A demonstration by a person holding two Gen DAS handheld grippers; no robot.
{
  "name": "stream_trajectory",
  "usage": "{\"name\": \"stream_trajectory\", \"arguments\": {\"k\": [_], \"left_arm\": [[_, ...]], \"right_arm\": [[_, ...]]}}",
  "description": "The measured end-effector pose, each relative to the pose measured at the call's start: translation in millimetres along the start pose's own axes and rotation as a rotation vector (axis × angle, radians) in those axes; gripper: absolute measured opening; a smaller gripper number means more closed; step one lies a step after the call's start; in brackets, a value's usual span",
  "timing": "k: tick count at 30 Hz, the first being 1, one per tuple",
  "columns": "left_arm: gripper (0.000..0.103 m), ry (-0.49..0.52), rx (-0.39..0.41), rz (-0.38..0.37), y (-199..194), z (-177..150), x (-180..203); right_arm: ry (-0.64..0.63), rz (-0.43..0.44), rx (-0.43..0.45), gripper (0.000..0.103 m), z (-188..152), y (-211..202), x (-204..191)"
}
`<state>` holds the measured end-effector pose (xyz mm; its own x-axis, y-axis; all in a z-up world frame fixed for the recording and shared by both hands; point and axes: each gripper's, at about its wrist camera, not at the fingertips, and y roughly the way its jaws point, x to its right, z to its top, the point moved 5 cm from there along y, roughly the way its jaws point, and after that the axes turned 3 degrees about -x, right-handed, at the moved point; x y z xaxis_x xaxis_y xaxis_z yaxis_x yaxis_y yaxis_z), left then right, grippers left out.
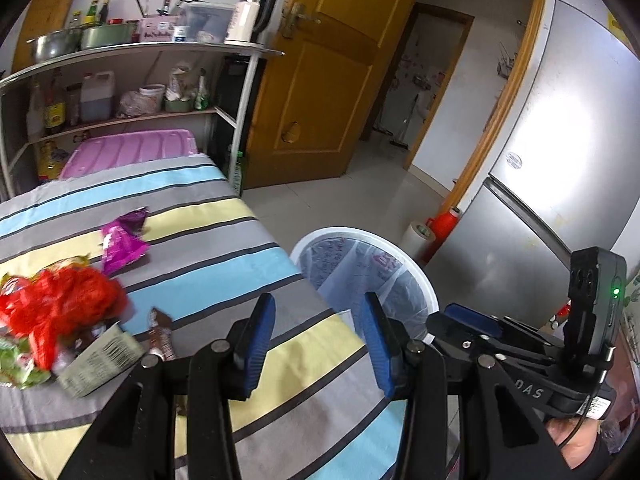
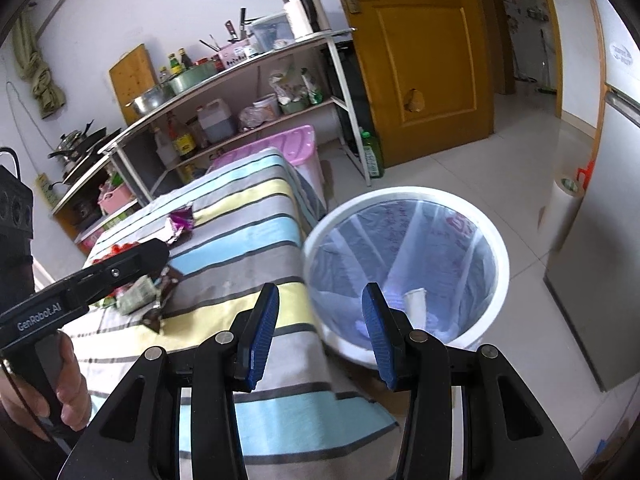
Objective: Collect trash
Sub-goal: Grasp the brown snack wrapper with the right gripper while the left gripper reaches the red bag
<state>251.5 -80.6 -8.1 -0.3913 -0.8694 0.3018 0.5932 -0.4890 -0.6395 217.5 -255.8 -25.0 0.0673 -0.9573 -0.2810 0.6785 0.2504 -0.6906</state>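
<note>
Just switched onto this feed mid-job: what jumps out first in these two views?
The striped cloth dominates, with a bright red crumpled bag in a trash pile at its left and a purple wrapper lying apart, farther back. Beside the cloth's right edge stands a white bin with a clear liner. Both the left hand-held gripper and the right hand-held gripper are open and empty.

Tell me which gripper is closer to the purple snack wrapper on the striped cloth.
Left. The left gripper reaches over the trash pile just short of the purple snack wrapper; the right gripper hangs open farther back, beside the white bin.
</note>
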Motion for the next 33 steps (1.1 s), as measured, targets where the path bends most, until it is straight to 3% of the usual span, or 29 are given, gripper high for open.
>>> {"name": "stream_trajectory", "arguments": {"k": [22,33], "left_arm": [[0.046,-0.103,0.053,0.139,-67,-51,-82],[0.046,-0.152,0.07,0.219,-82,-46,-133]], "right_arm": [[-0.134,0.117,-0.064,0.045,-30,15,-95],[-0.181,0.146,-0.11,0.045,-31,44,-131]]}}
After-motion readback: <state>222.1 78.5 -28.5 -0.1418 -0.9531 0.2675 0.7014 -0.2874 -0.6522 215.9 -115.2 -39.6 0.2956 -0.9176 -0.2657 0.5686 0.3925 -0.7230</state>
